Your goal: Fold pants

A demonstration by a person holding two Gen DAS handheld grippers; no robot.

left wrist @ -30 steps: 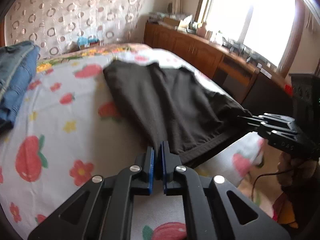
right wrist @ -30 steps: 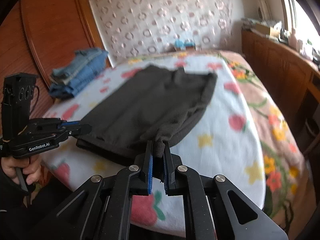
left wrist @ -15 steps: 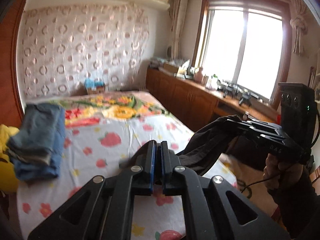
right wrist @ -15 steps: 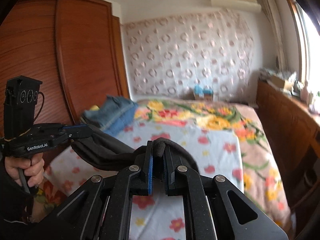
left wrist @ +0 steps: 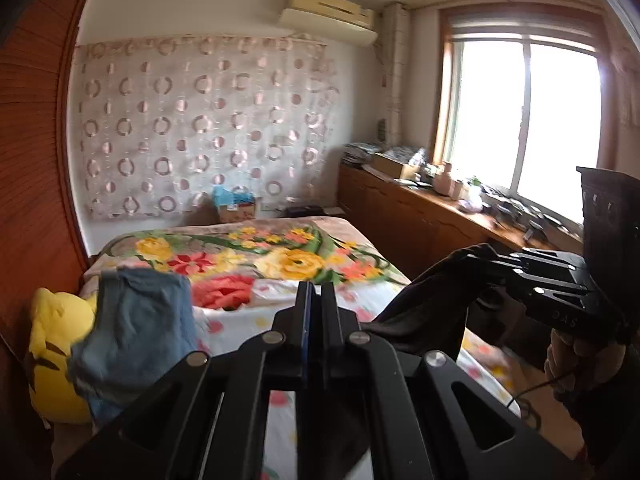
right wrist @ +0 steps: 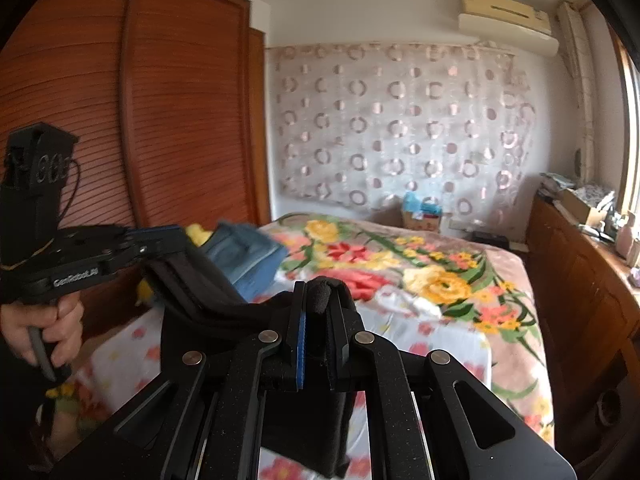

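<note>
**Dark pants held aloft over the flowered bed, one edge in each gripper**

Right wrist view: the black pants hang in the air above the bed, stretched as a sagging band between the two tools. The right gripper has its jaws closed tight on a rolled edge of the fabric, which bulges up between the blue-lined pads; more cloth drops below the tool. At 9 o'clock the left gripper is pinched on the other end of the same edge, with a hand wrapped around its grip.

Left wrist view: jaws of the left gripper are pressed together, the cloth passing under them and trailing off toward 3 o'clock, where the right gripper clamps the dark fabric. Motion blur in both views.

Surface: bed with a white sheet printed with red fruit and small flowers at the near end, and a blanket with big yellow and red flowers at the far end. Folded blue jeans sit at 9 o'clock on the bed's edge, touching a yellow plush toy beside them.

Room: circle-patterned curtain covers the far wall at 12 o'clock; air conditioner above it. Bright window at 2 o'clock over a cluttered wooden cabinet run. Slatted wooden wardrobe fills the 10 o'clock side of the right wrist view. A small box with blue contents stands by the curtain at the bed's far end.
</note>
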